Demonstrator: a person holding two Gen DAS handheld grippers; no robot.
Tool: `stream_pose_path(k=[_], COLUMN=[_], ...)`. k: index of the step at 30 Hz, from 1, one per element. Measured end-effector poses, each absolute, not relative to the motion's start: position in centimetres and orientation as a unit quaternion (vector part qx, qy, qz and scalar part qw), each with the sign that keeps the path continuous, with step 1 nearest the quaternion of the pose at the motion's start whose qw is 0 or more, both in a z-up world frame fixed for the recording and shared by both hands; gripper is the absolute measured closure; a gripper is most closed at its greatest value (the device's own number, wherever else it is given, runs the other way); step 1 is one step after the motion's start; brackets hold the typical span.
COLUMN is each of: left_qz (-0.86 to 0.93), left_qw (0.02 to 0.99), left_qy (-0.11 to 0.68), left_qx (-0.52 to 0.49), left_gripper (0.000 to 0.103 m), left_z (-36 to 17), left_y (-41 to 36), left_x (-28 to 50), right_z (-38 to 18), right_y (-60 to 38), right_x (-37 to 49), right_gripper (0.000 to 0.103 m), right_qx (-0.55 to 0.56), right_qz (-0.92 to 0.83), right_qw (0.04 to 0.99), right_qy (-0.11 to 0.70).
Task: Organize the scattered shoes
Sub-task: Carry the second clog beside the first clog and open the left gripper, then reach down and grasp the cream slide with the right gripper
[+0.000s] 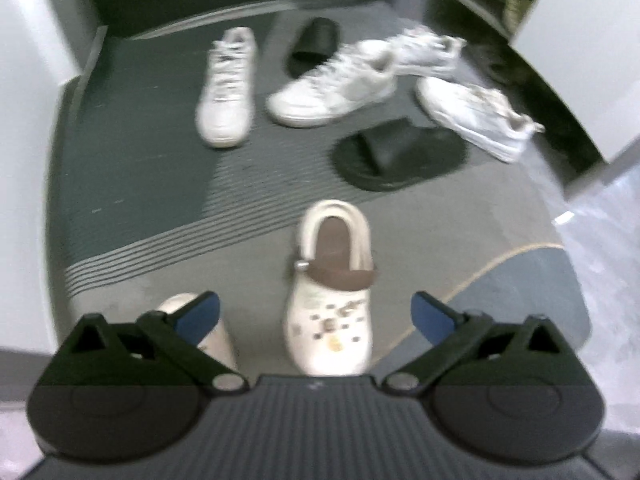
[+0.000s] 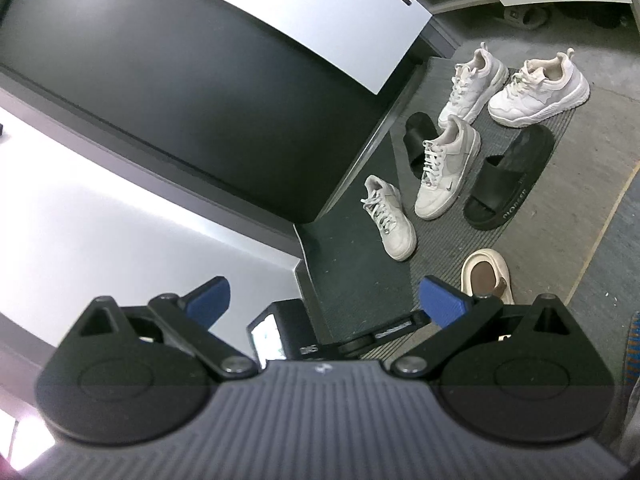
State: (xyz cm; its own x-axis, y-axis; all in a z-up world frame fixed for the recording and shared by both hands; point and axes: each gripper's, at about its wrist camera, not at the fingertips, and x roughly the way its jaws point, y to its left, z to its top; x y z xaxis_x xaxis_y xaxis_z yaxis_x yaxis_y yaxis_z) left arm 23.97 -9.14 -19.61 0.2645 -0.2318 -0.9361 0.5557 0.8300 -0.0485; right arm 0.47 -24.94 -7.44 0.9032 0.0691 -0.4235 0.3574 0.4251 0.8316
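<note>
**Shoes scattered on a ribbed mat, both claws wide and empty**

The left claw points steeply down at the floor, its 2 blue-padded fingers spread wide with nothing gripped. Directly below it on speckled grey floor stands a cream foam clog, rounded and chunky, with a brown lining, a heel strap and small charms on its toe. A second cream clog lies just beside it, mostly hidden behind the left finger.

Further off, a dark ribbed mat carries the other shoes. A white lace-up sneaker lies alone and straight. Near it a second white sneaker sits at an angle, partly over a black rubber slide. Another black slide, broad and smooth, lies near the mat's front edge. 2 chunkier white sneakers sit at the far right, one behind the other.

The right claw also stands wide and empty, aimed at a dark cabinet panel, well apart from the shoes
</note>
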Motion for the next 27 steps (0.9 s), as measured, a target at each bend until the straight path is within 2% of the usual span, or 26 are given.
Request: stream_pose_path(k=[3,8,14,20,27], left_qz=[-0.242,-0.249,-0.207,-0.162,-0.171], left_qw=[0.784,0.798,0.852,0.854,0.866], left_qy=[0.553,0.544,0.473,0.494,0.47], left_qx=[0.144,0.076,0.088,0.024,0.004], left_gripper=[0.0,0.0,0.0,0.0,0.0], left_z=[-17.8,-11.8,-6.0,-3.1,-1.1], left_y=[-8.0,-5.3,-2.8,0.7,2.2], left_x=[24.2,24.2,21.7,20.1,18.2], right_z=[-7.4,-7.2,-7.3,-7.8,-8.5], right_y=[-25.0,-25.3,-25.6,-25.5,-23.5], right_x=[0.5,0.5,-0.2,-0.3,5.3], right_gripper=[0.0,0.0,0.0,0.0,0.002], right_qx=[0.53,0.534,0.525,0.502,0.444], right_qz=[-0.089,-0.09,-0.106,-0.128,-0.056], right_qw=[0.819,0.818,0.82,0.826,0.828], right_qy=[0.2,0.194,0.202,0.223,0.339])
